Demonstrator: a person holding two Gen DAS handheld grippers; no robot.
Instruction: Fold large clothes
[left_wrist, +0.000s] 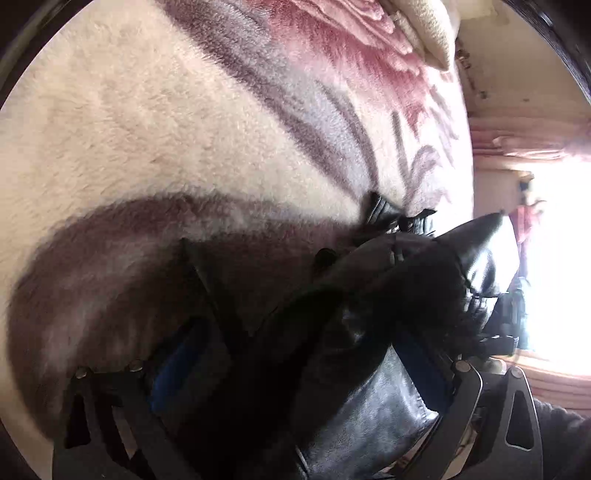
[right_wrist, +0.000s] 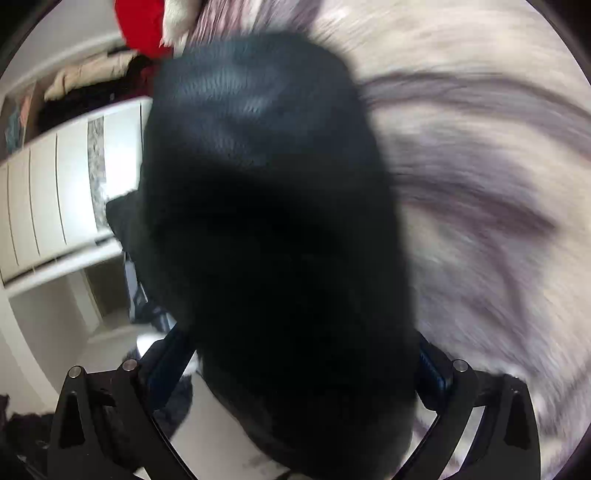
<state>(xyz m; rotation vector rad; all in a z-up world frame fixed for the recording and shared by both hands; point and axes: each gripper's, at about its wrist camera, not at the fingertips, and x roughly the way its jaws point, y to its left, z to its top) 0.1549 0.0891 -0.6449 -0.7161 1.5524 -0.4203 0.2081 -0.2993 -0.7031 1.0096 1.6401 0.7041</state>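
On the fluffy blanket (left_wrist: 184, 129), the left gripper (left_wrist: 303, 354) pinches the shiny black jacket (left_wrist: 369, 406). Keep the hold tight and pull the edge flat, I think. In the right view, the right gripper (right_wrist: 295, 369) squeezes dark knit cloth (right_wrist: 258, 166); only here can you see white cupboards (right_wrist: 55, 192).
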